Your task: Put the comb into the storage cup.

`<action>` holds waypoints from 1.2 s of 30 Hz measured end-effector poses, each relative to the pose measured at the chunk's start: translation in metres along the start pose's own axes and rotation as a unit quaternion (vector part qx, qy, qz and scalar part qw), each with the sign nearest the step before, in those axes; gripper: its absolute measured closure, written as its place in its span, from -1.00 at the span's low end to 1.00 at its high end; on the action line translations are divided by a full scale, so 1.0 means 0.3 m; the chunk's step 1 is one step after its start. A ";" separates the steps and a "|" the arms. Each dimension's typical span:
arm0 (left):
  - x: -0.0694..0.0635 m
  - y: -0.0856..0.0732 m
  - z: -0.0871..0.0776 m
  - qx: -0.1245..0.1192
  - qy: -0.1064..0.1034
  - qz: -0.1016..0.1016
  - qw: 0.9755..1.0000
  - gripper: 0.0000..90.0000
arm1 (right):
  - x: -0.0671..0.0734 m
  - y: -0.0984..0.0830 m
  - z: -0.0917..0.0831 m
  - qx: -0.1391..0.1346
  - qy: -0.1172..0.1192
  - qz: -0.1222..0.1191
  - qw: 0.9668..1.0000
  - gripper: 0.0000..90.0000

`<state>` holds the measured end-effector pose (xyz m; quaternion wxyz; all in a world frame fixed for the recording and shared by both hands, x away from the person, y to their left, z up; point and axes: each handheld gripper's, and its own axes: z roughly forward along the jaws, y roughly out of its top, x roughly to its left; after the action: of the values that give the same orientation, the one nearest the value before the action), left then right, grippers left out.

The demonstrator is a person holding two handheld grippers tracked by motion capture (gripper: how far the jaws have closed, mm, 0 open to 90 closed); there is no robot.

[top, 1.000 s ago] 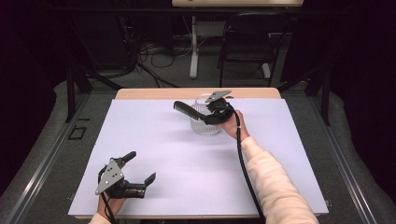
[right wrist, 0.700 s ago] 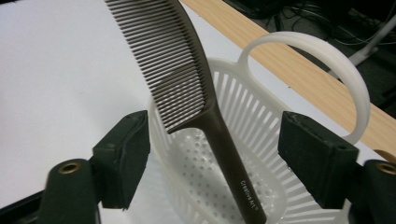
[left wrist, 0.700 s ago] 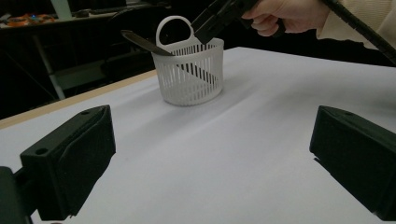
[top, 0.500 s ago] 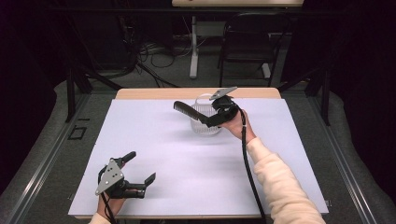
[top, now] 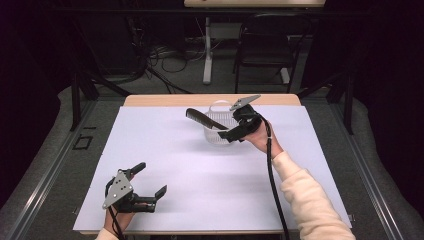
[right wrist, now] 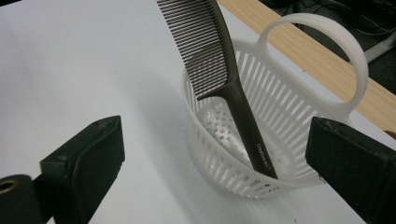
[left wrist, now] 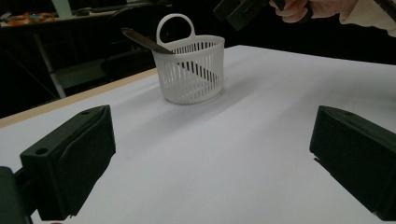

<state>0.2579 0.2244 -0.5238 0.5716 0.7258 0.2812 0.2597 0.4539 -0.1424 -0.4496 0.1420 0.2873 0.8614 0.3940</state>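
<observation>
A white slatted basket point(top: 216, 134) with a loop handle stands at the far middle of the white sheet. A dark comb point(top: 202, 117) leans in it, handle down, teeth sticking out to the left. My right gripper point(top: 231, 131) hovers just right of the basket. Its jaws have just been opening and now stand wide with nothing pressed between them. In the right gripper view the comb point(right wrist: 219, 56) and basket point(right wrist: 285, 107) lie beyond my right gripper point(right wrist: 215, 140). My left gripper point(top: 150, 179) rests open near the front left. The left gripper view shows my left gripper point(left wrist: 210, 140), the basket point(left wrist: 191, 70) and the comb point(left wrist: 142, 39).
A white sheet point(top: 190, 170) covers the table, with a wooden strip point(top: 165, 100) showing at the far edge. Beyond it stand a dark chair point(top: 265, 50), a table leg and loose cables on the floor. The right gripper's cable point(top: 272, 180) trails along the sleeve.
The right gripper's jaws have spread apart and let go of the comb, and the hand has drawn back slightly to the right and up. The comb stays leaning in the basket. The left gripper has not moved.
</observation>
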 end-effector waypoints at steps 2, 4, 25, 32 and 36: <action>0.000 0.000 -0.001 0.000 0.001 0.001 1.000 -1.00 | 0.001 -0.010 -0.011 0.003 -0.001 0.001 1.000 -0.93; -0.001 0.001 -0.001 -0.001 0.001 0.002 1.000 -1.00 | 0.004 -0.022 -0.021 0.006 -0.001 0.000 1.000 -0.94; 0.000 -0.002 -0.002 0.002 0.003 0.000 1.000 -1.00 | 0.052 -0.141 -0.087 0.032 0.013 0.010 0.999 -1.00; -0.001 -0.001 -0.002 0.002 0.003 0.001 1.000 -1.00 | 0.060 -0.190 -0.121 0.037 0.010 0.016 0.999 -1.00; -0.002 0.000 -0.002 0.002 0.003 0.003 1.000 -1.00 | 0.068 -0.212 -0.146 0.033 0.011 0.018 0.999 -1.00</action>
<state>0.2571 0.2245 -0.5237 0.5684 0.7270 0.2815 0.2629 0.3927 -0.1895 -0.4699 0.1159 0.3032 0.8700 0.3711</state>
